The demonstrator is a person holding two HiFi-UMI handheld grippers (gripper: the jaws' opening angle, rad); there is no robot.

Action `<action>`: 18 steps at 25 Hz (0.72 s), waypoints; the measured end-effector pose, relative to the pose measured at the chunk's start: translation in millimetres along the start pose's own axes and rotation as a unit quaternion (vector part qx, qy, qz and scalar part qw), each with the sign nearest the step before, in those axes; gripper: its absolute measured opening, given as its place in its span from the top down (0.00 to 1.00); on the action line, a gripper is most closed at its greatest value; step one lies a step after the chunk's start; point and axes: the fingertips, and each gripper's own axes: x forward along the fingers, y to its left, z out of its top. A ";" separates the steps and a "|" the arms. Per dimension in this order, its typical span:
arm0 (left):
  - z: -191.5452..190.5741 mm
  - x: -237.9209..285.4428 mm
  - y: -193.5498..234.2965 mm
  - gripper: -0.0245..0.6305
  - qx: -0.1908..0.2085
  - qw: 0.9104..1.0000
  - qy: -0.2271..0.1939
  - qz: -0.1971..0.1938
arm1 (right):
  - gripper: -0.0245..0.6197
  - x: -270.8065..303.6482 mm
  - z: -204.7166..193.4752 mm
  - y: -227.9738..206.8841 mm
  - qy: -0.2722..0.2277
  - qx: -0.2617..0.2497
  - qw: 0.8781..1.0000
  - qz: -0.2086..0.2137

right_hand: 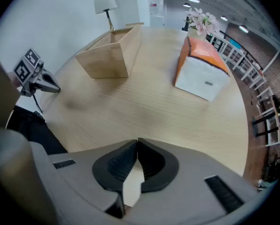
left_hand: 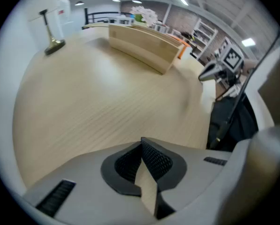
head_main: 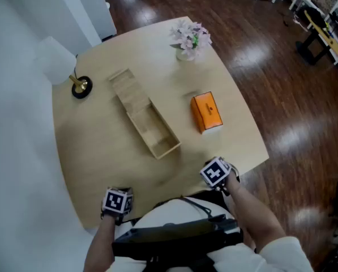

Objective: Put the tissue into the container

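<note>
The tissue is an orange pack with a white end (head_main: 206, 112), lying on the wooden table right of centre; it also shows in the right gripper view (right_hand: 200, 67). The container is a long open wooden box (head_main: 148, 123) with its lid swung back; its side wall (left_hand: 142, 48) and its near end (right_hand: 110, 55) show in the gripper views. My left gripper (head_main: 118, 201) (left_hand: 141, 143) is at the near table edge, shut and empty. My right gripper (head_main: 216, 173) (right_hand: 137, 143) hovers at the near right edge, short of the tissue, also shut and empty.
A vase of pale flowers (head_main: 189, 39) stands at the table's far side. A white-shaded lamp with a brass stem on a dark base (head_main: 80, 86) is at the far left. The table (head_main: 101, 146) ends at the dark wooden floor (head_main: 293, 118) on the right.
</note>
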 end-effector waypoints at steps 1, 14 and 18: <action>6.8 -5.6 0.9 0.96 -0.029 0.999 -0.041 -0.005 | 0.95 -0.9 2.5 0.7 -0.015 0.008 1.000 0.002; 148.5 -95.8 -27.4 0.96 -0.153 0.917 -0.360 -0.077 | 0.44 -90.7 100.4 -103.6 -0.262 0.113 0.958 -0.043; 186.9 -112.8 -47.1 0.84 -0.130 0.901 -0.403 -0.091 | 0.26 -88.8 138.1 -132.8 -0.276 0.134 0.950 -0.054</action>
